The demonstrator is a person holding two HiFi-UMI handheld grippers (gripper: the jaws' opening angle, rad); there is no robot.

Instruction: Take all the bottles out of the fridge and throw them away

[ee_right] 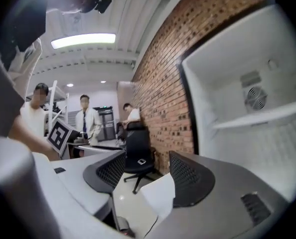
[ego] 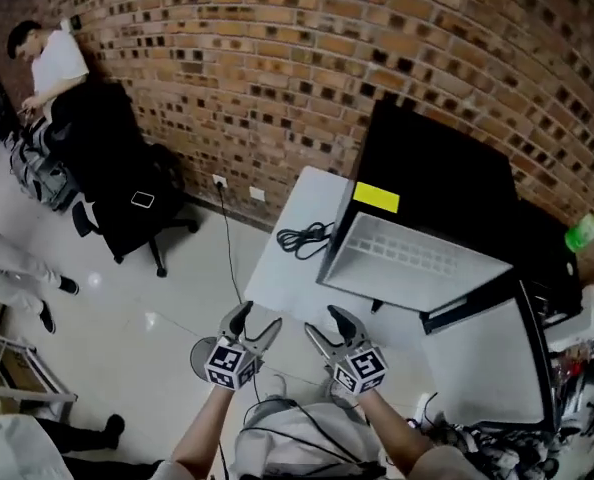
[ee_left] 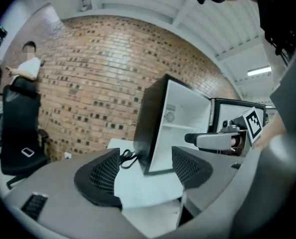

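Count: two claws, one fridge, one table, one cable, one chair, one green item.

- Left claw (ego: 261, 314) and right claw (ego: 320, 318) sit at 6 o'clock in the head view, side by side and both aimed toward 12. Each carries a marker cube.
- On both claws the jaws are spread, with nothing between the pads. In the left gripper view we see only table and fridge through the gap. In the right gripper view we see only floor and chair.
- The black box-shaped mini fridge (ego: 432, 183) has a white interior and stands on the white rectangular table (ego: 287, 273), at 1 o'clock from the claws and well apart. Its door (ego: 482, 363) is swung open at 3 o'clock. We see one white inner shelf and one round fan grille.
- The coiled black cable (ego: 302, 238) lies on the table just beside the fridge.
- We see one small green bottle-shaped thing (ego: 583, 231) at the 3 o'clock edge, beyond the fridge and far from both claws. It is too small for us to confirm.
- The room has a red brick wall (ego: 277, 58) and a pale glossy floor (ego: 147, 298). The black swivel office chair (ego: 127, 203) is at 10 o'clock with a phone on the seat, and one person sits behind it.
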